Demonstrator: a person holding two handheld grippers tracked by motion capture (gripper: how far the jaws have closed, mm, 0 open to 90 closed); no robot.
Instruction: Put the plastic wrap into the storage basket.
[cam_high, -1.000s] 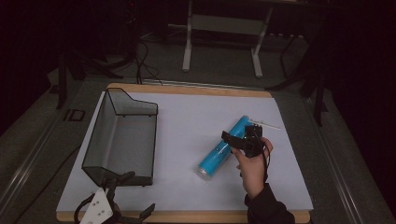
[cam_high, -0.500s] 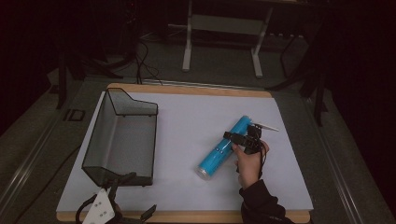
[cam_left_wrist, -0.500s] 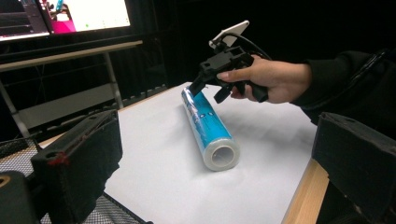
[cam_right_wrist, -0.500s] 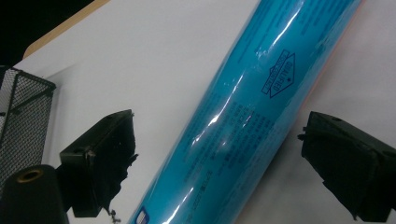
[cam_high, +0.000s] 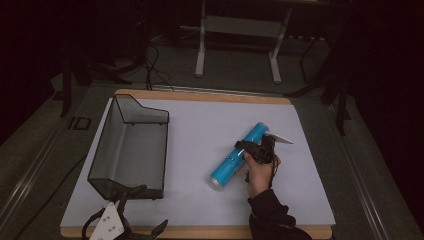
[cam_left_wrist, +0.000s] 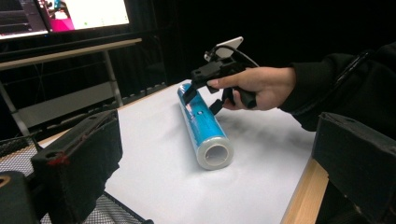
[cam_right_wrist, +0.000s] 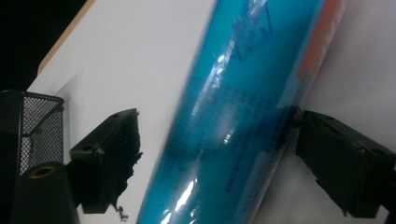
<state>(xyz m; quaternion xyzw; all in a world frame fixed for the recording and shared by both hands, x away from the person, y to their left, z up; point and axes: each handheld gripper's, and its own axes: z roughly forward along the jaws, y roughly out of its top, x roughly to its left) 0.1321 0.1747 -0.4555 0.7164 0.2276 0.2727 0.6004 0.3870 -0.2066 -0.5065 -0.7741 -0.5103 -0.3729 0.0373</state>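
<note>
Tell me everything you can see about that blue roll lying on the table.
The blue cylindrical roll looks like a cardboard-cored tube wrapped in glossy clear film, with dark print and an orange patch on its side. Its hollow pale end faces the table's near edge. It lies flat and diagonal on the white table top, right of the black mesh basket. The right hand-held gripper straddles its middle; its jaws have just been closing, one pad at the roll's side, the other still apart from it.
</note>
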